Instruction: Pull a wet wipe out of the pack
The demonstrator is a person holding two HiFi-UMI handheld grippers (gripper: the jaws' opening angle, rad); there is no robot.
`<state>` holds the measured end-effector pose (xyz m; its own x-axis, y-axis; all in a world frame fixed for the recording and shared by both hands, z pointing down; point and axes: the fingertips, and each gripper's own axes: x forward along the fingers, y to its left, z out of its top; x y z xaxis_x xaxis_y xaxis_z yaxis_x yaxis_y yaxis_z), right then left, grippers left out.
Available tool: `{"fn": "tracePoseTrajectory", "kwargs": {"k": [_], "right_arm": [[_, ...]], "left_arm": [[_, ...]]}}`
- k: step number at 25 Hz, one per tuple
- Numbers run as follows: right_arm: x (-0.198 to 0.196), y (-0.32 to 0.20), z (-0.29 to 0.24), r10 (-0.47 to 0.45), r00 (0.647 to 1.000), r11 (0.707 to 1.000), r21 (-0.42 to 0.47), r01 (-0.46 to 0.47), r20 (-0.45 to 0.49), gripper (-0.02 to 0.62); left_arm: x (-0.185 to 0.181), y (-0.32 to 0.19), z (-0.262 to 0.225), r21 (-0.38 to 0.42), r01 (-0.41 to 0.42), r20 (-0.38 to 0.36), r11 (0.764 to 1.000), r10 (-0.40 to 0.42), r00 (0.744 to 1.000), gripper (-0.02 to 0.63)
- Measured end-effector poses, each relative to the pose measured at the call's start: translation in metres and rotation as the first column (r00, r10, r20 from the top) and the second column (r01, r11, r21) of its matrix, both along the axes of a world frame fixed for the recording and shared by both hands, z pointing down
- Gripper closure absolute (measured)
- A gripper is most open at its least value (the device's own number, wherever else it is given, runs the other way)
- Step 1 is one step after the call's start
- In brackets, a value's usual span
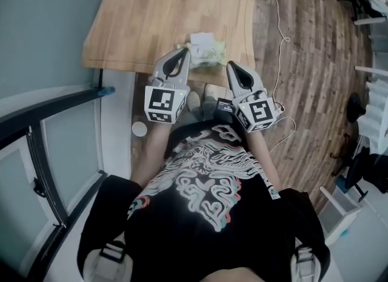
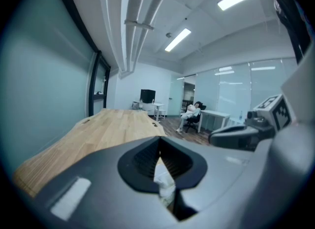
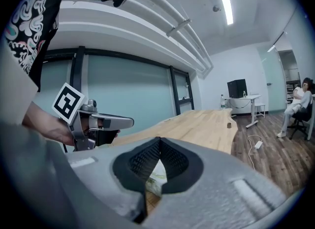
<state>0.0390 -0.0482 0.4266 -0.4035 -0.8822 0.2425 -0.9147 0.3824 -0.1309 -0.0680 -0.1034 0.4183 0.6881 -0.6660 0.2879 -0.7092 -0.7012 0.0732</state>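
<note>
Two grippers, left gripper [image 1: 183, 51] and right gripper [image 1: 231, 65], flank the wipe pack [image 1: 207, 51] at the table [image 1: 151, 14] edge in the head view. Left gripper view: jaws closed tip to tip, and we glimpse the pack behind. Right gripper view: the same.

No legible text. Cube markers [image 1: 162, 104] bear only black-white patterns; pack [image 1: 209, 53] print too small to read.
</note>
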Motion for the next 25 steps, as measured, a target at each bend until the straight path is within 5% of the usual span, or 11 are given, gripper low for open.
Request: {"fn": "tracePoseTrajectory", "kwargs": {"k": [11, 25], "right_arm": [[0.001, -0.028, 0.001, -0.099, 0.995, 0.995, 0.009, 0.099, 0.01, 0.597], [-0.001, -0.04, 0.022, -0.187, 0.982, 0.982, -0.034, 0.188, 0.013, 0.597]], "left_arm": [[0.014, -0.005, 0.011, -0.026, 0.031, 0.099, 0.999, -0.029, 0.995, 0.618], [0.032, -0.005, 0.045, -0.118, 0.05, 0.121, 0.992, -0.036, 0.992, 0.618]]}}
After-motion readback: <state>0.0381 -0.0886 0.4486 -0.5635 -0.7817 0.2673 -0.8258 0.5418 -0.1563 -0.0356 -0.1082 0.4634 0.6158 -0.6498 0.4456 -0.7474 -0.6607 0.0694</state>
